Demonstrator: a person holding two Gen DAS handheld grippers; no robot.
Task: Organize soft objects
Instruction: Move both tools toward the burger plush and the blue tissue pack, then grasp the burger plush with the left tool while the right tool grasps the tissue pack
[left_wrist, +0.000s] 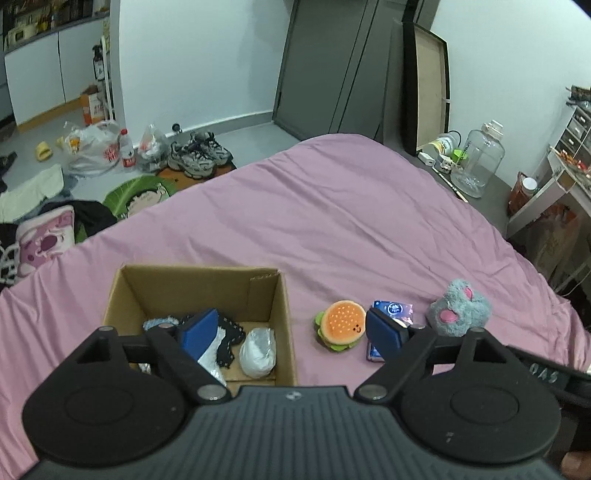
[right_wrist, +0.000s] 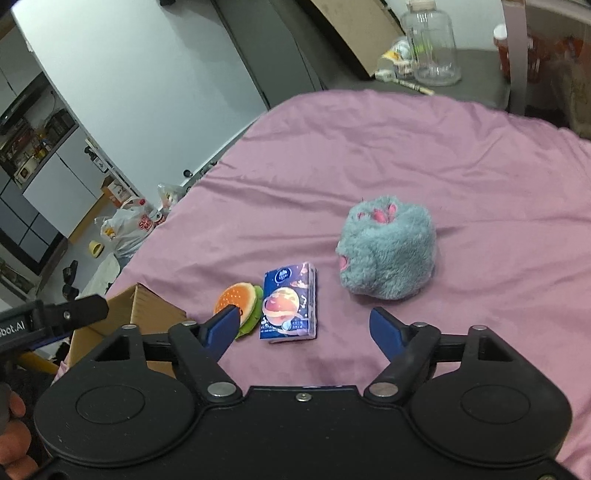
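Observation:
A cardboard box (left_wrist: 280, 306) stands on the pink bed and holds a white soft bundle (left_wrist: 258, 352) and dark fabric (left_wrist: 229, 339). A hamburger plush (left_wrist: 340, 325) lies to its right, then a blue tissue pack (right_wrist: 290, 302) and a grey fluffy paw plush (right_wrist: 388, 247). My left gripper (left_wrist: 291, 334) is open and empty, above the box's right wall. My right gripper (right_wrist: 304, 330) is open and empty, just short of the tissue pack, with the hamburger plush (right_wrist: 238, 301) at its left finger. The box's corner also shows in the right wrist view (right_wrist: 147, 306).
The pink bed sheet (left_wrist: 332, 206) stretches far beyond the objects. A dark side table (left_wrist: 491, 188) at the far right carries a clear jug (left_wrist: 478, 158). Shoes (left_wrist: 199, 153), bags and clothes lie on the floor to the left.

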